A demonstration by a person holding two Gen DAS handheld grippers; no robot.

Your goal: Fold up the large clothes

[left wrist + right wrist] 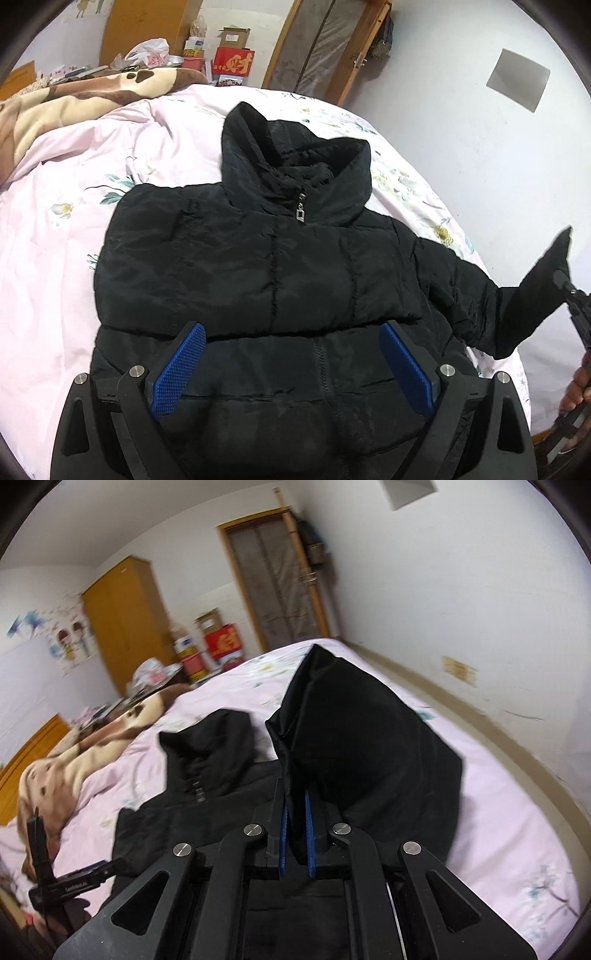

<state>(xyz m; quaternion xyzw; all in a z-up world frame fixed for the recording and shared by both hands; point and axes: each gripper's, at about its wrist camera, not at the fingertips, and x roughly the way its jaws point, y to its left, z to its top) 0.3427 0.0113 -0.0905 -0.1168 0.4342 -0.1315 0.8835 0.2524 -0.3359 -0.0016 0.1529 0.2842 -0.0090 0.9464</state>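
I see the black puffer jacket [258, 266] lying front side up on the bed [55, 295], which has a pink sheet with flowers. The jacket is zipped, and its high collar [295, 177] points toward the far edge of the bed, where a door [321, 48] stands in the wall. The hem is at the near edge, just under my left tool. The silver zipper pull [300, 214] hangs below the collar.

One sleeve [517, 306] goes out toward the right edge of the bed and is lifted off the sheet. My right gripper [295, 834] has its blue pads [309, 845] pressed together on the cuff of this sleeve, so the cloth stands up between them like a black tent in the right wrist view. That view is a little blurred.

My left gripper [291, 369] hangs over the lower part of the jacket, and its two blue pads [177, 369] stand wide apart. Nothing is between them; whether they touch the jacket I cannot tell.

A brown and cream blanket [55, 107] lies bunched at the far left corner of the bed. Behind it are a red box [234, 61], a white plastic bag [147, 53] and a wooden wardrobe [122, 624].
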